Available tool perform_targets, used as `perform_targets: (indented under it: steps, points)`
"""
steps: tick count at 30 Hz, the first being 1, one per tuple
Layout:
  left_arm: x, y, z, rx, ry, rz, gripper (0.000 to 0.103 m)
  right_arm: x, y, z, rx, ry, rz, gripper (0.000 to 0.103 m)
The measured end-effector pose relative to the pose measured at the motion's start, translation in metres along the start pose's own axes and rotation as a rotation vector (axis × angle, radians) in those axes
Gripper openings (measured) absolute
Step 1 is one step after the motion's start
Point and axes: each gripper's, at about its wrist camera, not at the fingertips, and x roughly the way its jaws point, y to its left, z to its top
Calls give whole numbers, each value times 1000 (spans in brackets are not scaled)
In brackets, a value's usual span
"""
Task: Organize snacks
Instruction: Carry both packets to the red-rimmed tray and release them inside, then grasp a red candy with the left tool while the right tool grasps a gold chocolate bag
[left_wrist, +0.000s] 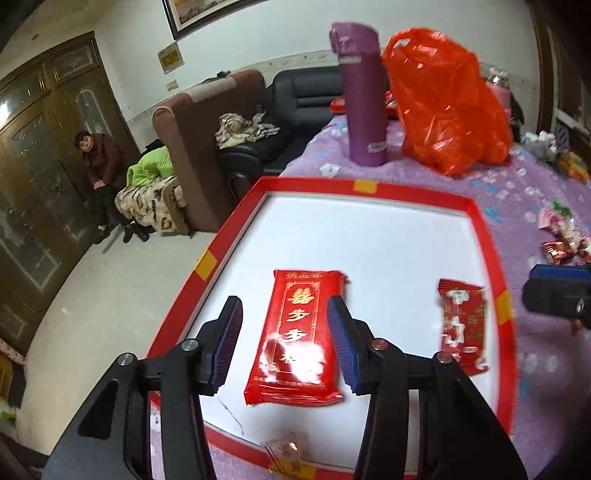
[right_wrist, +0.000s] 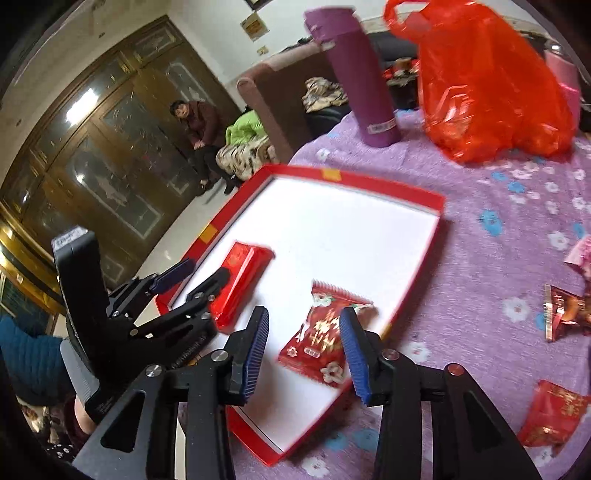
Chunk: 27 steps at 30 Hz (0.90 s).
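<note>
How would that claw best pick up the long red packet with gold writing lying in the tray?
Grip the long red packet across its narrow width, near the middle, coming from above. It lies flat in the red-rimmed tray, long sides free, and the left gripper already stands open astride it. The sealed ends look too thin and floppy.

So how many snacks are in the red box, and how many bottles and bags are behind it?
Snack packets in the red box: 2 (long packet, small packet)
Purple bottle: 1
Orange bag: 1
Total: 4
</note>
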Motion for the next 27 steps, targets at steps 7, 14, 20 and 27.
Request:
perform_targets:
  steps: [7,14,20,27]
  points:
    - [-36,-65,-10,156,-38,-166,56,-94,-62,-33,97,-120,-163,47]
    - [-67,-146,-13,353,-75,-303,63,-218,-153,-117,321,-174,-381,61]
    - [-66,-201,-9,480,-70,-354,63,-258,-201,-183,477,-111,-415,69]
    - [-51,-216,-5,546,-54,-372,63,-225,-206,-191,519,-57,-336,70]
